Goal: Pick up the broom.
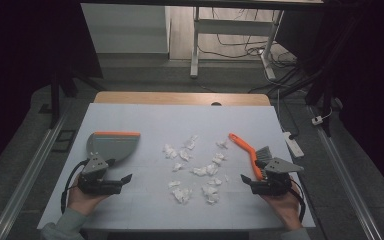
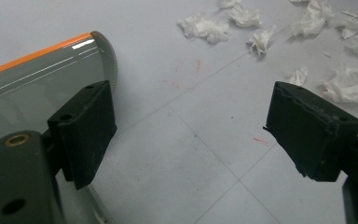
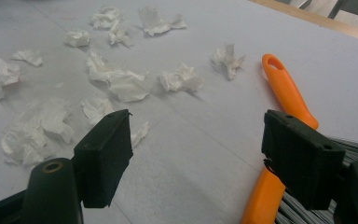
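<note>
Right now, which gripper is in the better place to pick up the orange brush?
The right gripper. Its jaws stand open and empty right beside the orange brush. The left gripper, also open, sits across the paper scraps, next to the dustpan.

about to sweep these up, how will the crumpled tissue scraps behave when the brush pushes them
The crumpled tissue scraps look thin and loosely wadded, so they are probably very light and may scatter or tumble rather than slide neatly. They seem soft and would likely squash against the brush. On the smooth white table, little would slow them, so gentle strokes toward the dustpan seem wise.
</note>
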A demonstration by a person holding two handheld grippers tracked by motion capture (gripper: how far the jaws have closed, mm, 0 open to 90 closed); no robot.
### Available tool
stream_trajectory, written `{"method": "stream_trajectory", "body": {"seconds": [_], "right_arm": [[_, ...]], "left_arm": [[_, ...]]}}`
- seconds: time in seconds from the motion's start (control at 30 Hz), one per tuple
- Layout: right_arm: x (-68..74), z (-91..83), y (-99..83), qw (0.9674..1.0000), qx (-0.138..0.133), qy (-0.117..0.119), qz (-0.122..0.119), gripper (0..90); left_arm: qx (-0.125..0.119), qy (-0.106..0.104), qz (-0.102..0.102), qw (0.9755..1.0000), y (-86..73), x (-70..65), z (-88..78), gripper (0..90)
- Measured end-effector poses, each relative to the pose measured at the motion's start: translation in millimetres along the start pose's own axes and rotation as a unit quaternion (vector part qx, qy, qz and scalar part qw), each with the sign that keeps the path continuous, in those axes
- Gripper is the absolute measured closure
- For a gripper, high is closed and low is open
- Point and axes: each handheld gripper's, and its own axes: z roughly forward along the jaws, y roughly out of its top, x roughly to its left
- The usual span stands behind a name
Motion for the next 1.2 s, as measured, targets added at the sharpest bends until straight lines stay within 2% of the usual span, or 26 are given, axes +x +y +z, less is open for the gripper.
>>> {"method": "stream_trajectory", "body": {"seconds": [0.4,0.53,0.57,0.67,0.73,0.8,0.9,1.03,1.07,1.1,1.2], "right_arm": [[2.6,0.9,1.3,0.9998,0.019,-0.008,-0.003,24.5],[2.5,0.4,4.1,0.9995,0.026,-0.012,0.011,23.4],[2.8,0.1,8.9,0.9989,0.037,-0.028,0.006,22.7],[0.8,0.1,17.6,0.9985,0.044,-0.031,0.012,22.5],[-1.3,0.8,23.9,0.9975,0.051,-0.041,0.025,23.9],[-7.1,3.2,31.2,0.9962,0.065,-0.050,0.029,24.3],[-22.2,10.7,45.7,0.9917,0.108,-0.054,0.043,24.5],[-44.8,24.2,61.0,0.9856,0.152,-0.043,0.061,25.9],[-44.8,24.2,61.0,0.9856,0.152,-0.043,0.061,25.9],[-54.9,34.3,65.6,0.9808,0.181,-0.042,0.060,26.3],[-70.4,52.3,68.6,0.9706,0.227,-0.038,0.069,27.2]], "left_arm": [[0.010,0.000,0.003,0.9999,-0.7,1.3,2.2,16.6],[0.009,0.002,0.000,1.0000,-0.3,1.9,1.8,16.5],[0.006,0.006,0.002,1.0000,0.0,1.8,1.8,16.6],[0.008,0.006,0.002,0.9999,0.3,1.9,2.9,16.6],[0.009,0.006,0.004,0.9999,0.6,1.2,3.8,16.6],[0.007,0.005,0.005,1.0000,1.0,1.0,4.0,16.6],[0.009,0.005,0.005,0.9999,0.9,1.4,4.4,16.5],[0.009,0.004,0.007,0.9999,0.8,0.7,4.4,16.6],[0.009,0.004,0.007,0.9999,0.8,0.7,4.4,16.6],[0.010,0.004,0.007,0.9999,0.8,0.6,5.0,16.6],[0.011,0.004,0.007,0.9999,0.7,0.5,5.5,16.6]]}}
